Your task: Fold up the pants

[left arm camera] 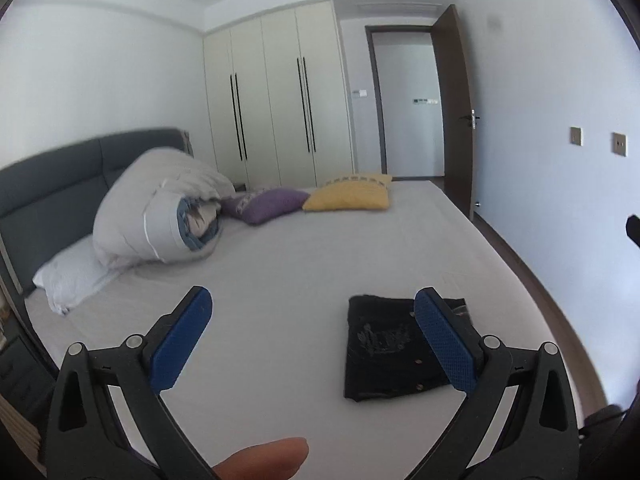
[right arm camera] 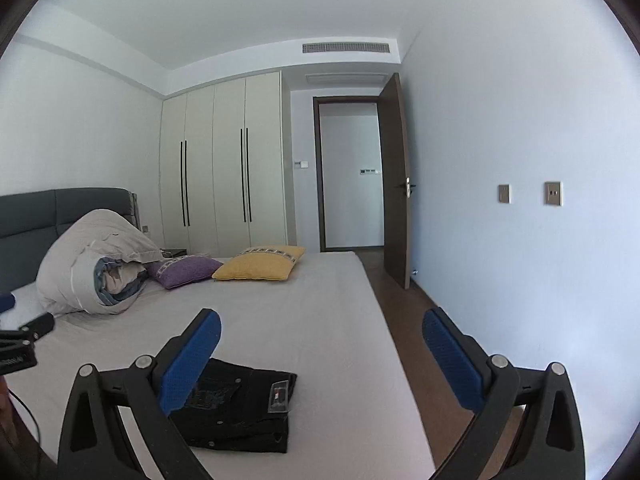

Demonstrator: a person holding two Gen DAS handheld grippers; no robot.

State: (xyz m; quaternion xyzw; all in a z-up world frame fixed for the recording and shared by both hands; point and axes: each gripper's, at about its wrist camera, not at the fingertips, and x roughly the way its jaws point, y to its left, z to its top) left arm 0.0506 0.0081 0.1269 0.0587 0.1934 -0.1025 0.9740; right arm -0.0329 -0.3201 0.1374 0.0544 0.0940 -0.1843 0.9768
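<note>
A: Nearest to us, low in the left wrist view, our left hand-held gripper (left arm camera: 313, 334) stands spread wide with nothing between its blue pads, and a fingertip (left arm camera: 264, 458) shows at the bottom edge.

B: Same on the other side. Our right hand-held gripper (right arm camera: 322, 354) gapes wide and empty too, lifted clear of the bed (right arm camera: 320, 312).

A: Then the black pants (left arm camera: 394, 354). In the left view they lie lower right of centre, partly behind the right-hand pad. In the right view they sit lower left of centre, behind the left-hand pad.

B: So they lie between our two hands, below and just ahead of both. We touch them with neither. We'd judge neither hand clearly nearer.

A: They look folded already into a squat, stacked block, flat on the grey sheet near the bed's near edge. The label (right arm camera: 280, 394) faces up at the right end in the right view.

B: The long axis is hard to call on so compact a bundle. In the right view it runs roughly across the frame.

A: We'd judge the fold done, or nearly so.

B: Further back: the rolled duvet (left arm camera: 160, 208) at left, a purple cushion (left arm camera: 272, 204) and a yellow cushion (left arm camera: 352, 194), then the wardrobe (left arm camera: 276, 100) and the open door (left arm camera: 456, 112).
</note>
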